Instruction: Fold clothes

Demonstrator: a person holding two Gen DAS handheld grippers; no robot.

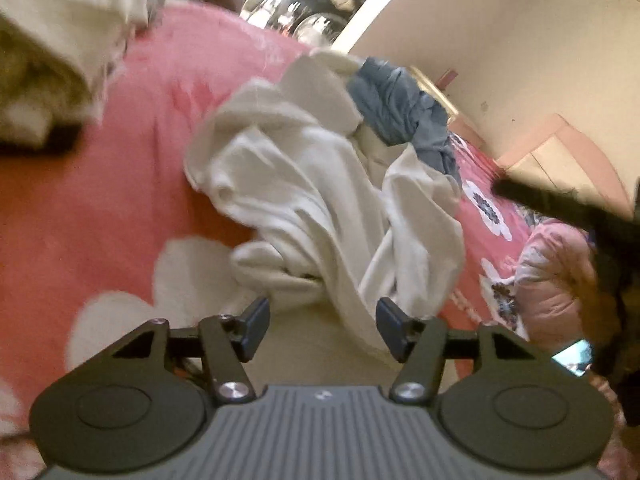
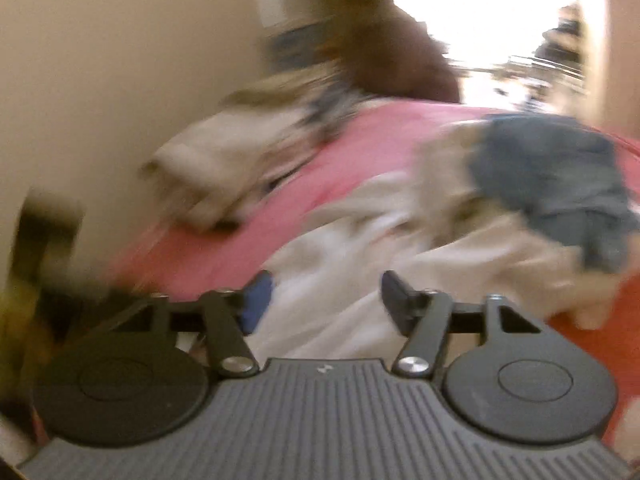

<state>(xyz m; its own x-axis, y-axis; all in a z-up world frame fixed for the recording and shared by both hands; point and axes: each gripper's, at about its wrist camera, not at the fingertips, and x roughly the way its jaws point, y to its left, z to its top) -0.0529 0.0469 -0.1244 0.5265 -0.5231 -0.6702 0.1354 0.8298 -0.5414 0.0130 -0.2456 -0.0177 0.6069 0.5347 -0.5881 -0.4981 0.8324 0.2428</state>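
Left wrist view: the left gripper (image 1: 322,326) is hanging released over a crumpled white garment (image 1: 320,200) lying on the pink bedspread (image 1: 100,200), a blue garment (image 1: 404,108) touching its far right. The right gripper (image 2: 326,304) is hovering released over white cloth.

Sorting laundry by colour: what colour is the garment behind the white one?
Dark blue-grey garment, clearest in the left wrist view.

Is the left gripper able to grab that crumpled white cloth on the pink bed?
Probably yes. The left gripper has its jaws open, and the crumpled white cloth lies right ahead on the pink flowered bedspread, with nothing in between.
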